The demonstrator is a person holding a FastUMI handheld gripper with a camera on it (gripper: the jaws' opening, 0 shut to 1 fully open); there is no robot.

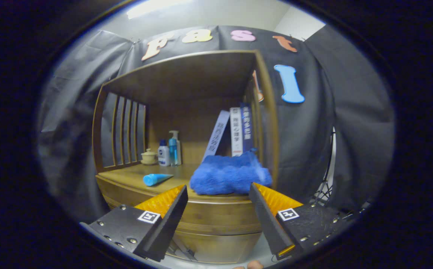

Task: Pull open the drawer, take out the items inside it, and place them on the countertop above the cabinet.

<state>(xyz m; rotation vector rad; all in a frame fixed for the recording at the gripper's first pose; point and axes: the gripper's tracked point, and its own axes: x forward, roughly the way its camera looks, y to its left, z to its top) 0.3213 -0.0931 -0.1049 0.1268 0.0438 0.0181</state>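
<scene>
Now hovering with gripper (pixel 218 198) fingers spread wide and holding nothing, facing the cabinet (pixel 216 224), blue towel (pixel 229 175) lying on the countertop (pixel 134 175) at twelve o'clock just ahead, blue tube (pixel 156 179) at ten o'clock, likely set there out of the drawer.

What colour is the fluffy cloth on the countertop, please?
Bright blue; the fluffy cloth shows best in the gripper view.

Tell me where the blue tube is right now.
The blue tube lies on its side on the countertop, beyond the open fingers, left of the blue towel and in front of the bottles.
</scene>
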